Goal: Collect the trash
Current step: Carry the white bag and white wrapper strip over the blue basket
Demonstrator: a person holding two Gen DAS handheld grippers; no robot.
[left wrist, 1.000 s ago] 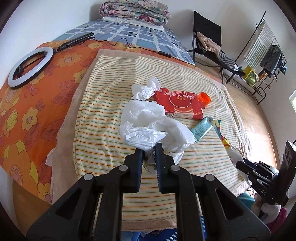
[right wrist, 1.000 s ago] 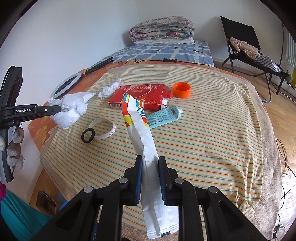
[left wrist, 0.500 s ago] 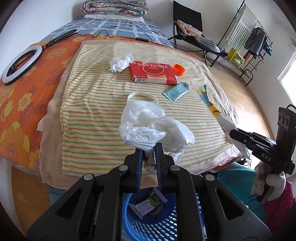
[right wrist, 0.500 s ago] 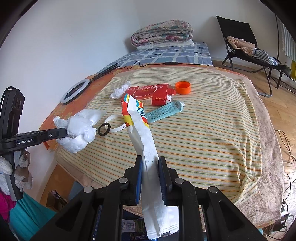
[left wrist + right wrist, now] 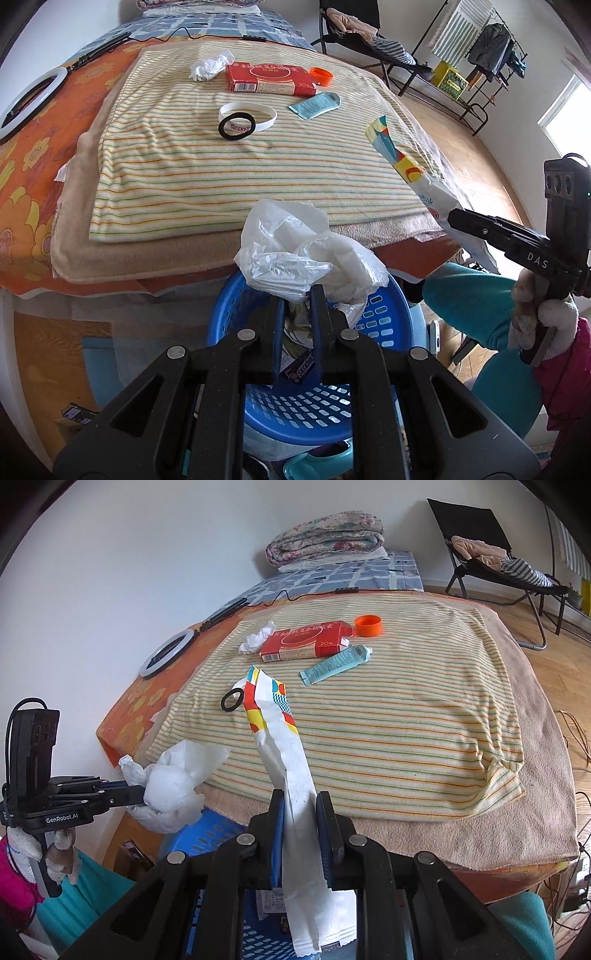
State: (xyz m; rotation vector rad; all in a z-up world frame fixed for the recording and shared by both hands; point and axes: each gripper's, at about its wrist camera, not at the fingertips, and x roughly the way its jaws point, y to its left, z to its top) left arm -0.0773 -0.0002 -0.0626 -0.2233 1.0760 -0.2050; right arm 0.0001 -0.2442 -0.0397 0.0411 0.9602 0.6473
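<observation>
My left gripper (image 5: 297,295) is shut on a crumpled white plastic bag (image 5: 295,254) and holds it above the blue slotted basket (image 5: 384,325) on the floor at the bed's edge. Some packaging lies inside the basket. My right gripper (image 5: 299,801) is shut on a long white wrapper (image 5: 291,768) with a colourful end, hanging over the bed's edge beside the basket (image 5: 207,830). On the striped blanket (image 5: 221,177) lie a red box (image 5: 269,77), an orange cap (image 5: 320,75), a teal tube (image 5: 316,105), a crumpled tissue (image 5: 210,66), a white band (image 5: 258,110) and a black ring (image 5: 236,125).
A ring light (image 5: 26,103) and a cable lie on the orange floral sheet at the left. A folded quilt (image 5: 325,535) sits at the bed's far end. A folding chair (image 5: 491,554) and a clothes rack (image 5: 476,48) stand on the wooden floor. A person's teal-clad leg (image 5: 469,295) is beside the basket.
Both grippers have drawn back from the bed's middle to its near edge with their loads. The plastic bag now hangs over the blue basket, and the white band and black ring are uncovered.
</observation>
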